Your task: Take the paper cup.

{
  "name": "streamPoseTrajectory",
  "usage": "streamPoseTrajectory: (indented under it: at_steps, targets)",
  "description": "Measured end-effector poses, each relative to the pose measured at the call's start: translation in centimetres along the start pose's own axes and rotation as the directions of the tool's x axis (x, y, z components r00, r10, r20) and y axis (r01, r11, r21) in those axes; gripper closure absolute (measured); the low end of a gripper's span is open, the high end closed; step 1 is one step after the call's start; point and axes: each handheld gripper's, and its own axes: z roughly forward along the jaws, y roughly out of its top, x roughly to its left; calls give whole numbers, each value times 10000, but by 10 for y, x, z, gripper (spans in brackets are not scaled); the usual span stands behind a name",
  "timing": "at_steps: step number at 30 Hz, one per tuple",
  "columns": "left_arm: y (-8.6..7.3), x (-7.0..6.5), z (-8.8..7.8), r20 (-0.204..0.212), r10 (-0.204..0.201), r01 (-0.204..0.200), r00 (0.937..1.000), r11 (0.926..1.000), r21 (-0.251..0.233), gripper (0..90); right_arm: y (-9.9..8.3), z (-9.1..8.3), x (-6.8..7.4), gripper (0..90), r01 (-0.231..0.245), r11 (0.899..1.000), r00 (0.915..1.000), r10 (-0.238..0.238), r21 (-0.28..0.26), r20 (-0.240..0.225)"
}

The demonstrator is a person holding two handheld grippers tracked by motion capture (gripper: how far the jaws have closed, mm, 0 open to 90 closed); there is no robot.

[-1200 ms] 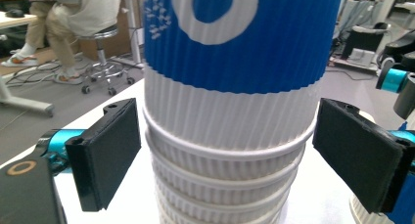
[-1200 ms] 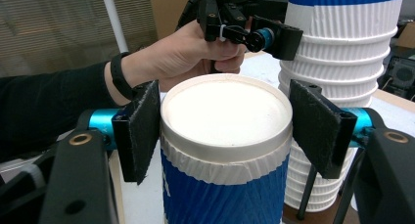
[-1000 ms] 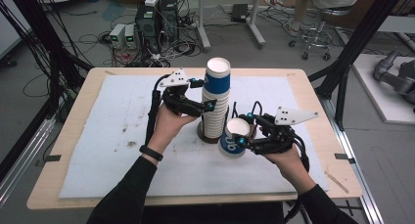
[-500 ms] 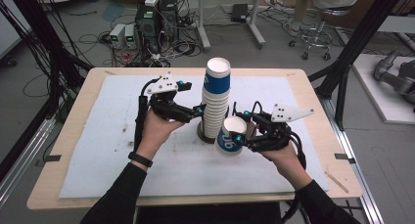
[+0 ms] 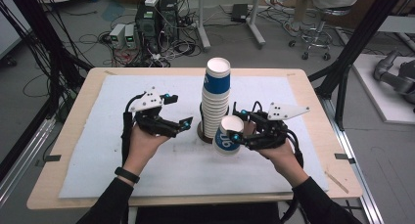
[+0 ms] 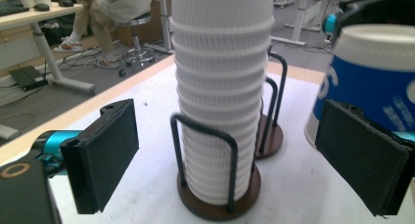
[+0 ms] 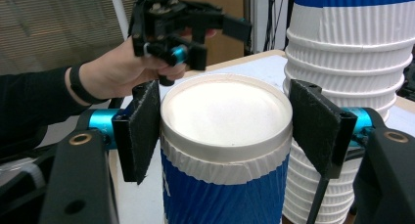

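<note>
A tall stack of white ribbed paper cups, topped by a blue one, stands in a wire holder on a brown base at mid-table. My right gripper is shut on a single blue-and-white cup, held just right of the stack's foot with its white round end towards the gripper's camera. My left gripper hovers left of the stack. Its jaws have just been opening and grip nothing; the stack stands beyond them.
A white mat covers the wooden table. In the left gripper view a second wire stand shows behind the stack. Computers, cables, a stool and a seated person lie beyond the table's far edge.
My left gripper has drawn away from the cup stack to the left and a little lower. The right gripper and its cup have barely shifted.
</note>
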Motion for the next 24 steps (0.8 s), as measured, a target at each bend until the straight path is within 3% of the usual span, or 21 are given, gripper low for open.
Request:
streamPoseTrajectory:
  at_steps: [15, 19, 24]
  targets:
    - [-43, -15, -17, -209, -143, 146, 9997, 9998, 133, 89, -1, 7, -5, 314, -94, 10000, 9999, 94, 12, -90]
    - [-46, -12, -18, -186, -287, 291, 9994, 9994, 171, 89, -1, 5, -6, 314, -105, 9999, 9999, 105, -31, -20]
    - [-44, -16, -14, -94, -37, 39, 9999, 9998, 205, 89, 0, 4, -5, 314, -89, 10000, 10000, 89, -29, 22]
